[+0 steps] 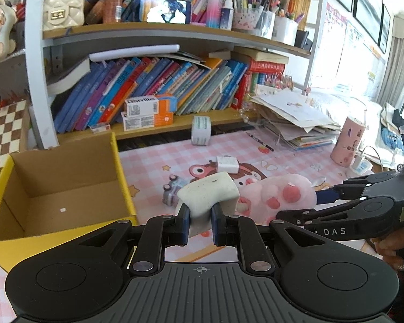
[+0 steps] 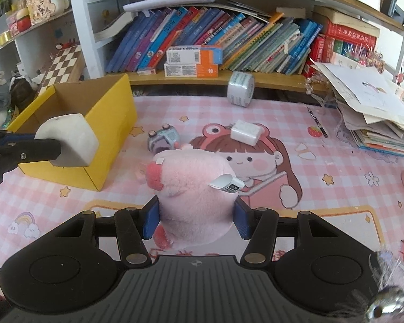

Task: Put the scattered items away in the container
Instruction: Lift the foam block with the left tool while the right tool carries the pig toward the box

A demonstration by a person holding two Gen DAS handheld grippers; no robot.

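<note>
Gripping a white foam block [image 1: 207,193], the left gripper [image 1: 200,226] has its jaws pinched on the block's lower end, held above the desk [image 1: 282,156]. The yellow box [image 1: 64,188] lies at ten o'clock from the jaws, its open top showing bare cardboard and a small white scrap; nothing stands between block and box. At three o'clock the right gripper [image 1: 304,204] clamps a pink plush [image 1: 277,196]. A toy car [image 1: 172,191] and a white charger [image 1: 226,164] lie beyond, at twelve o'clock.

From the right wrist, the right gripper [image 2: 196,218] shows jaws pressed into the plush's [image 2: 194,183] sides, a paper tag [image 2: 226,184] sticking out. The box [image 2: 94,123] sits at ten o'clock, with the block [image 2: 70,140] at its near wall, so the left hand is nearer. Car [image 2: 163,138], charger [image 2: 246,132] and a tape roll [image 2: 241,88] lie on the desk [image 2: 336,188] ahead.
</note>
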